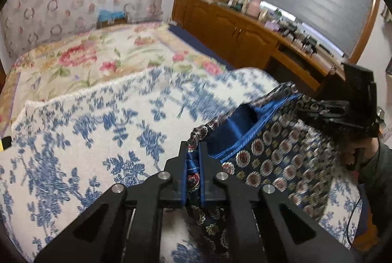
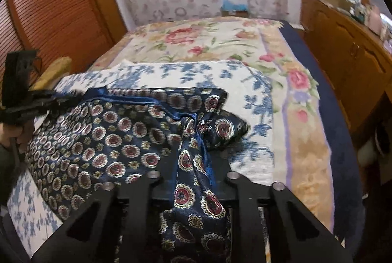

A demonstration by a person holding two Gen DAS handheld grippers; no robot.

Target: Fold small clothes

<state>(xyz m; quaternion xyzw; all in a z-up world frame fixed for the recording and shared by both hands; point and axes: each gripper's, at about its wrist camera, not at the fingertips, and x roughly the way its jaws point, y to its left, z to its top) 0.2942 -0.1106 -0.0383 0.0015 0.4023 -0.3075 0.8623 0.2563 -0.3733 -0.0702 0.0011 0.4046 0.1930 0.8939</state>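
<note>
My left gripper (image 1: 192, 160), black with blue-lined fingers, is pinched narrow on a corner of the navy satin garment patterned with red-and-white medallions and lined in bright blue (image 1: 276, 152), which fills the lower right of the left wrist view and stretches away toward my right gripper (image 1: 343, 113), seen at the right edge of that frame with the cloth's far corner at its tip. In the right wrist view the same garment (image 2: 98, 140) spreads across the lower left and centre; a bunched fold of it runs down between the black arms of my right gripper (image 2: 196, 162), whose fingers are buried under the fabric, so I take it as clamped on the cloth. My left gripper (image 2: 36, 103) sits at the left edge there, gripping the blue hem. The garment hangs partly over a white blanket with blue floral print (image 1: 98, 121), which lies on a cream bedspread with pink roses (image 2: 196, 40). A wooden dresser (image 1: 232, 30) stands upper right in the left view.
</note>
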